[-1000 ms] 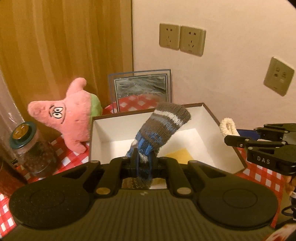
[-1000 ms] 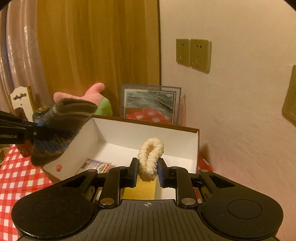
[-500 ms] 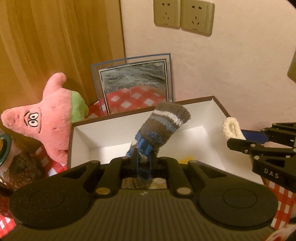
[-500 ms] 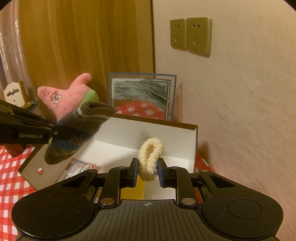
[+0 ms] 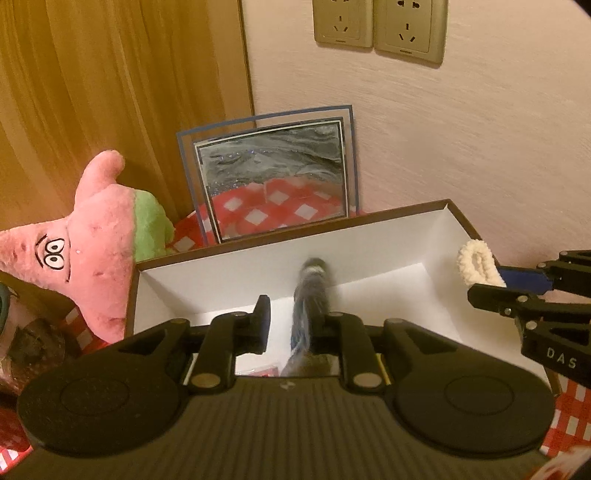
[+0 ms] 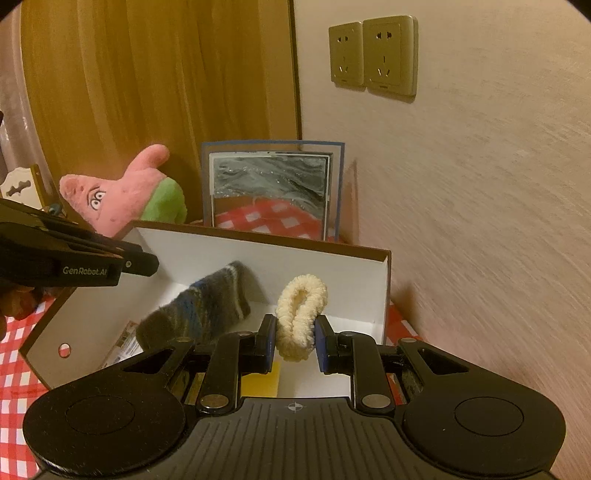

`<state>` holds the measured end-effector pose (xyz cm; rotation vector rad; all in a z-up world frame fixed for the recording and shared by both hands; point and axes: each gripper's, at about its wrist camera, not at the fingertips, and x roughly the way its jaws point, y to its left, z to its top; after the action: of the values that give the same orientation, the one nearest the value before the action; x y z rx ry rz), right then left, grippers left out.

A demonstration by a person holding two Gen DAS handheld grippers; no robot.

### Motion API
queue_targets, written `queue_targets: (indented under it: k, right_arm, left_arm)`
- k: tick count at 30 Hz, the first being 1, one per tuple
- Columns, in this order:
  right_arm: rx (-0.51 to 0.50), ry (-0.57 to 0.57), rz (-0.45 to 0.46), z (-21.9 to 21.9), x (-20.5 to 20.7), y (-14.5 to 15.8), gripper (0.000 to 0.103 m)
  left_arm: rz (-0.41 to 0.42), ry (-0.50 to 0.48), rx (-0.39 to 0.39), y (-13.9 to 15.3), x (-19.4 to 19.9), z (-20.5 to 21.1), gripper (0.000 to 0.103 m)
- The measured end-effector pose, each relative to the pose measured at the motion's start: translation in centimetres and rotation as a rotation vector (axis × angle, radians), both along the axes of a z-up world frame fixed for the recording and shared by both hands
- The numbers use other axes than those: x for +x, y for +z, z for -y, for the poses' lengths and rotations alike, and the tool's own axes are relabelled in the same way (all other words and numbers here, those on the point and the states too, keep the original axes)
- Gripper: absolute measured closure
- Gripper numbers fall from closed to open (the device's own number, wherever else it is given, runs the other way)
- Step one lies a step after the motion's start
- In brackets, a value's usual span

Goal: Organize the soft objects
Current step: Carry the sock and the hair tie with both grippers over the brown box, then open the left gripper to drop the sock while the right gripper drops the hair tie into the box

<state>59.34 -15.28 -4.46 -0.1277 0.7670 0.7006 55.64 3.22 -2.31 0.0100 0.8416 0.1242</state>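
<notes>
A white box with a brown rim [image 5: 369, 225] [image 6: 266, 240] stands on the red checked cloth. My left gripper [image 5: 295, 314] is open above it, and the grey and blue striped knit sock [image 5: 310, 310] [image 6: 207, 310] hangs blurred between its fingers, dropping into the box. My right gripper [image 6: 295, 332] is shut on a cream fluffy hair tie [image 6: 301, 314] [image 5: 478, 262], held over the right end of the box. A pink starfish plush toy [image 5: 92, 240] [image 6: 125, 195] lies left of the box.
A framed picture [image 5: 273, 184] [image 6: 271, 192] leans against the wall behind the box. A glass jar [image 5: 22, 343] stands at the far left. Cards and a yellow sheet [image 6: 262, 380] lie in the box bottom. Wall sockets [image 5: 376, 26] are above.
My left gripper has opened and let go of the sock, which is falling into the box. Both grippers moved forward over the box. The right gripper still holds the hair tie.
</notes>
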Motion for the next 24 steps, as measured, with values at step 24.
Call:
queue_targets:
  k: [24]
  right_arm:
    - [0.030, -0.029, 0.101, -0.1, 0.7, 0.3, 0.041]
  left_arm:
    - [-0.057, 0.037, -0.050, -1.0, -2.0, -1.8, 0.067]
